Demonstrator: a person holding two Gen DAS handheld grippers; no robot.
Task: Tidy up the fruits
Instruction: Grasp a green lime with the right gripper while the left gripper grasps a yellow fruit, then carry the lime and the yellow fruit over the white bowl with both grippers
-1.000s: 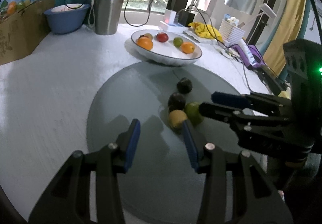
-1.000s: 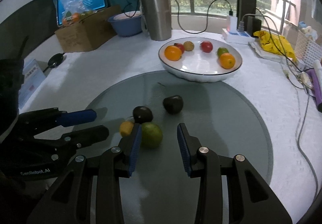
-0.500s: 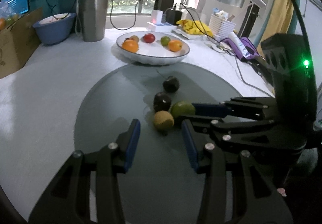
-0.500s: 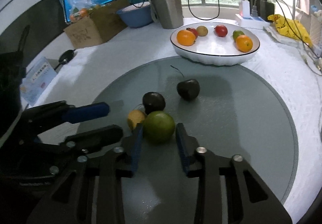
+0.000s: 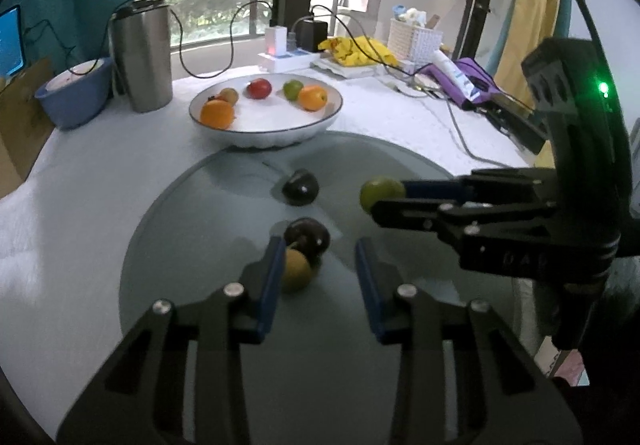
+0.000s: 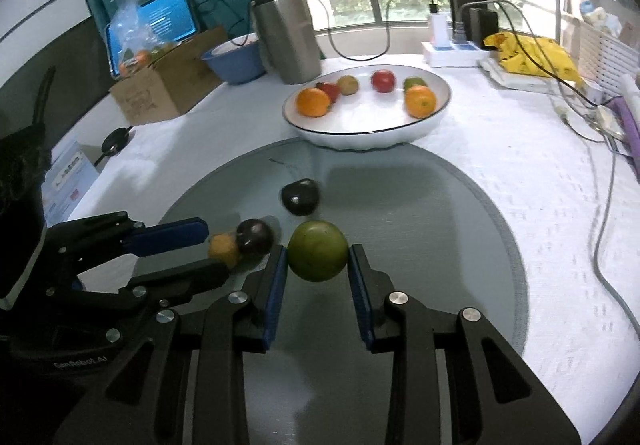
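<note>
Already the white bowl [image 6: 438,107] at the far edge of the grey turntable [image 6: 460,229] holds several fruits: two oranges, red ones, a green one and a brownish one, so part of the sorting looks done. The right gripper [image 6: 318,259] has just been closing and now clamps the green fruit [image 6: 318,256] between its blue pads, apparently raised a little off the glass, though the lift is hard to judge. The left gripper [image 5: 318,257] has also been narrowing; its jaws stand apart around the small yellow fruit [image 5: 295,270], which lies against the left pad while the right pad is clear of it, so nothing is gripped there yet. Touching that yellow fruit is a dark plum-like fruit [image 5: 307,236], and a second dark fruit [image 5: 300,187] sits nearer the bowl. Three pieces therefore remain on the turntable besides the one in hand. The bowl's far side is partly blurred, and the cardboard box [image 6: 166,85] with bagged fruit is too indistinct to count.
</note>
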